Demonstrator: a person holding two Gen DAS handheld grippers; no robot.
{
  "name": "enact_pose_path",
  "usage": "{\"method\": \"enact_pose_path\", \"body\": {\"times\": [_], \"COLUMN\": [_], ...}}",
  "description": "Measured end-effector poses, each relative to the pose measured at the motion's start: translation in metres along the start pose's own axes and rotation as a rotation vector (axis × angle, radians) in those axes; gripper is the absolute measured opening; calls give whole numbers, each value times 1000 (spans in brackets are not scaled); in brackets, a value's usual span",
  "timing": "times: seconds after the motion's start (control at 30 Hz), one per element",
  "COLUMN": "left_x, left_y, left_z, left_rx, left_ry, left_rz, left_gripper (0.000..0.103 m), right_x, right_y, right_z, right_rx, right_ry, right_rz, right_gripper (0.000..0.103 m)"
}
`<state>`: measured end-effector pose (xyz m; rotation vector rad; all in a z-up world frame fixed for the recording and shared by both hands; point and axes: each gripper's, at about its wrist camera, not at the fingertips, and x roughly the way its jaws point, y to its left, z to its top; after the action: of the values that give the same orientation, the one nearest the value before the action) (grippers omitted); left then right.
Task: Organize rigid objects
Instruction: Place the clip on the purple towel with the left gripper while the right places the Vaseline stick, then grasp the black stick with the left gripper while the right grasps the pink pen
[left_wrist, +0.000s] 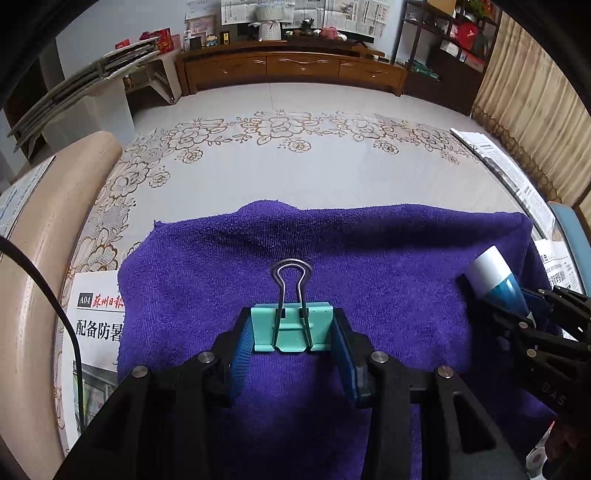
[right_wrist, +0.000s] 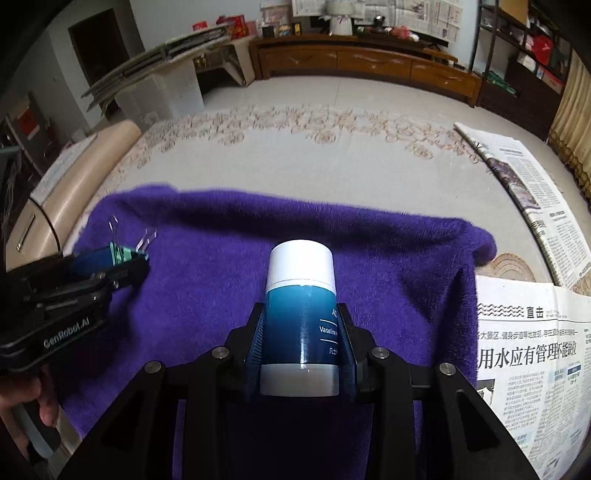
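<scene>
Over the purple towel (left_wrist: 369, 258), left gripper (left_wrist: 291, 332) jaws pinch a binder clip (left_wrist: 291, 328); right gripper (right_wrist: 301, 332) jaws pinch a blue bottle (right_wrist: 301, 314).

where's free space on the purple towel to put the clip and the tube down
The towel is bare across its far half, between the binder clip in the left gripper and the far edge, and between the two grippers. The tube in the right gripper has bare towel ahead too. Crowded only at the right, where newspapers border the towel.
</scene>
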<state>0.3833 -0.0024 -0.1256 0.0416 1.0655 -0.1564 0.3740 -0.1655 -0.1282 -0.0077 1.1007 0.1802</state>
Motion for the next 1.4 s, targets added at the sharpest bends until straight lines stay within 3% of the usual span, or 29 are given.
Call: {"method": "enact_pose_path", "body": {"times": [0.07, 0.17, 0.23, 0.3, 0.37, 0.43, 0.53, 0.63, 0.67, 0.83, 1.0, 1.1, 1.4], "left_x": [-1, -1, -1, -3, -9, -23, -49, -74, -84, -111, -118, -111, -89], "left_y": [-2, -4, -1, 3, 5, 4, 1, 0, -1, -1, -2, 0, -11], "left_z": [-2, -4, -5, -7, -9, -15, -26, -44, -54, -102, -149, -169, -193], "left_rx": [21, 39, 38, 27, 18, 16, 10, -24, -38, -111, -175, -210, -196], "left_ry": [4, 5, 3, 4, -13, -33, -79, -100, -104, -95, -75, -56, -44], "left_rz": [15, 53, 57, 44, 31, 25, 20, -13, -25, -55, 1, 28, 157], "left_gripper": [40, 56, 63, 64, 65, 79, 92, 103, 103, 103, 103, 103, 96], "right_x": [-1, -1, -1, -2, -9, -25, -56, -87, -98, -141, -166, -172, -173], "right_y": [1, 2, 5, 7, 6, 0, -9, -16, -19, -38, -64, -83, -99], "right_z": [-2, -3, -5, -9, -12, -15, -24, -41, -50, -95, -145, -173, -190], "right_rx": [-13, -41, -89, -126, -138, -113, -63, -26, -15, 53, 133, 214, 281], "right_ry": [-4, -4, -5, -4, -25, -56, -102, -149, -154, -161, -161, -182, -184], "right_rz": [1, 6, 18, 16, 8, 24, 52, 64, 57, 41, -2, 16, 27], "right_gripper": [36, 37, 45, 59, 59, 59, 60, 86, 103, 103, 103, 103, 103]}}
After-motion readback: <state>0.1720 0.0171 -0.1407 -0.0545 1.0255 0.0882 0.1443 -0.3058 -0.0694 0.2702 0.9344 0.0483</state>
